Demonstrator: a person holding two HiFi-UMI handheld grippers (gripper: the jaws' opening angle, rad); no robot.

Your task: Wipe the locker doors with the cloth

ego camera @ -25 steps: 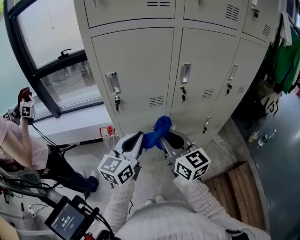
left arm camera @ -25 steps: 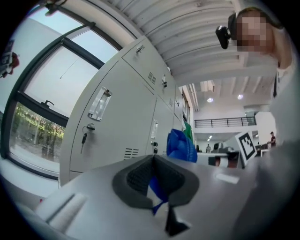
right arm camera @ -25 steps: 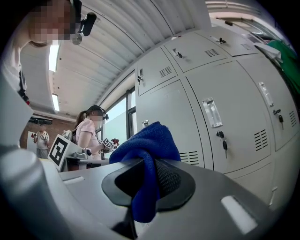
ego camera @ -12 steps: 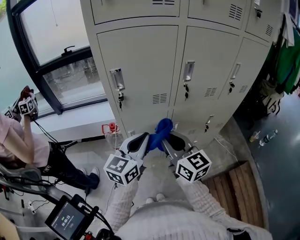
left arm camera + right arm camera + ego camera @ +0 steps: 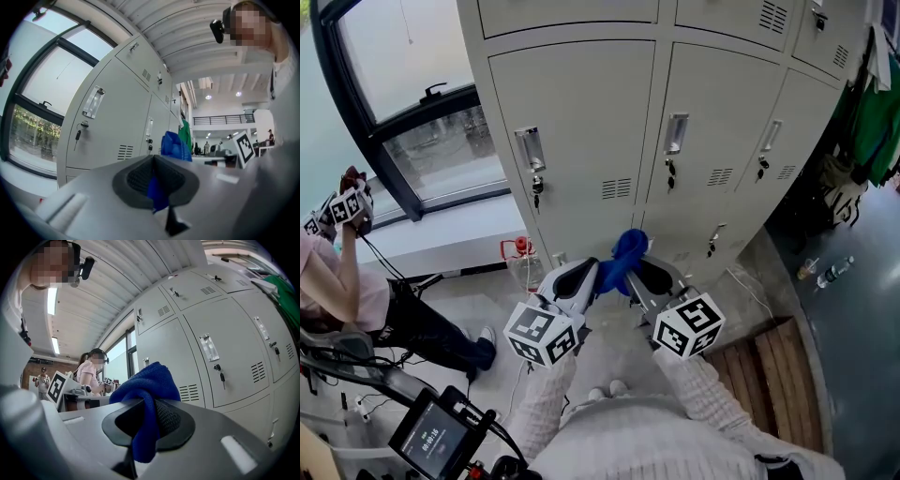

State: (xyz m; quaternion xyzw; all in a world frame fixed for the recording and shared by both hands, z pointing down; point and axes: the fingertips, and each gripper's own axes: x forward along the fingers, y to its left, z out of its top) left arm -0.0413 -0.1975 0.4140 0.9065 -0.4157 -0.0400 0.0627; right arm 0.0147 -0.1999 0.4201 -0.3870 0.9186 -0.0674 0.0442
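Observation:
A blue cloth (image 5: 622,260) hangs bunched between my two grippers, in front of the grey locker doors (image 5: 581,122). My left gripper (image 5: 590,277) is shut on the cloth's left end, and a blue fold (image 5: 157,193) shows between its pads. Shut on the right end is my right gripper (image 5: 639,277), with the cloth (image 5: 145,394) draped over its jaws. The cloth sits low, near the bottom row of lockers (image 5: 703,246), and does not touch a door. In the left gripper view the lockers (image 5: 112,126) stand close ahead; the right gripper view shows them (image 5: 215,352) to its right.
Keys hang from the door locks (image 5: 535,195). A window (image 5: 412,94) is left of the lockers. A seated person (image 5: 356,300) holds other grippers at far left. Green clothing (image 5: 874,122) hangs at right. A wooden pallet (image 5: 778,375) lies on the floor, with bottles (image 5: 827,274) beyond it.
Both grippers with the cloth have shifted slightly right and a little closer to the lockers. Their hold on the cloth is the same.

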